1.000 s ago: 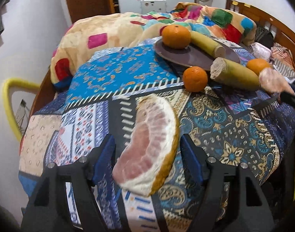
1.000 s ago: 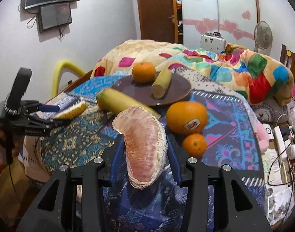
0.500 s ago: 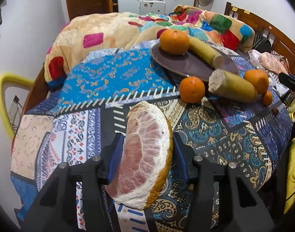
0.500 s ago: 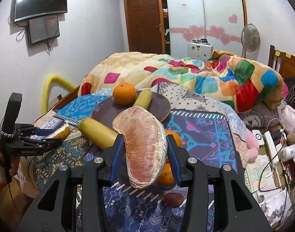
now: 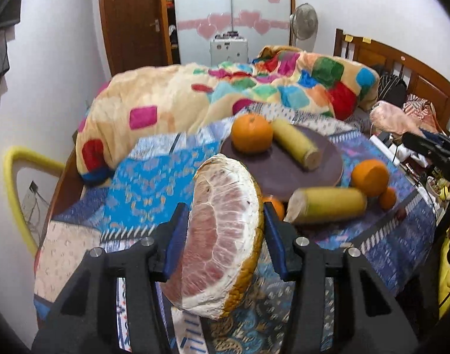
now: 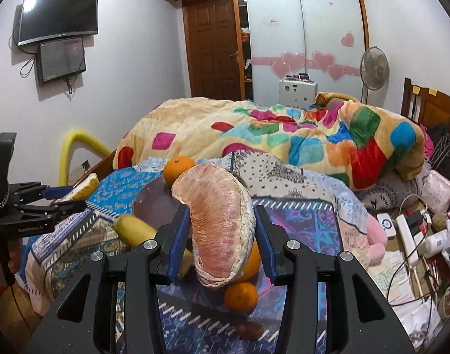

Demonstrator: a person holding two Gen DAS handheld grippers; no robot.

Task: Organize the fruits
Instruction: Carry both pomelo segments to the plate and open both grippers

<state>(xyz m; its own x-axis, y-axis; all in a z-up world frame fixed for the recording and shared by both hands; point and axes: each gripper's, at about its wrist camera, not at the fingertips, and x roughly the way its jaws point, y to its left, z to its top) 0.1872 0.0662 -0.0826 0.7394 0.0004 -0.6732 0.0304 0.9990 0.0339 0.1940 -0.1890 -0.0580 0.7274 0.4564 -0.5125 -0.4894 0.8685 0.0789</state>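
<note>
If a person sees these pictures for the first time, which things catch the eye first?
First, the two pomelo pieces: a thick rind-backed wedge in the left gripper and a peeled segment in the right gripper, both raised above the table. Behind them, a dark plate holds an orange and a banana half.

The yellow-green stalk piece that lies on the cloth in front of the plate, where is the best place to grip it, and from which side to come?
Grip the yellow-green stalk piece around its middle, coming from above, with the fingers across its length. It lies flat on its side on the patterned cloth, a long cylinder, so its round flanks are free. An orange sits close to its far end and the plate is just behind, so an approach from the ends looks crowded.
</note>
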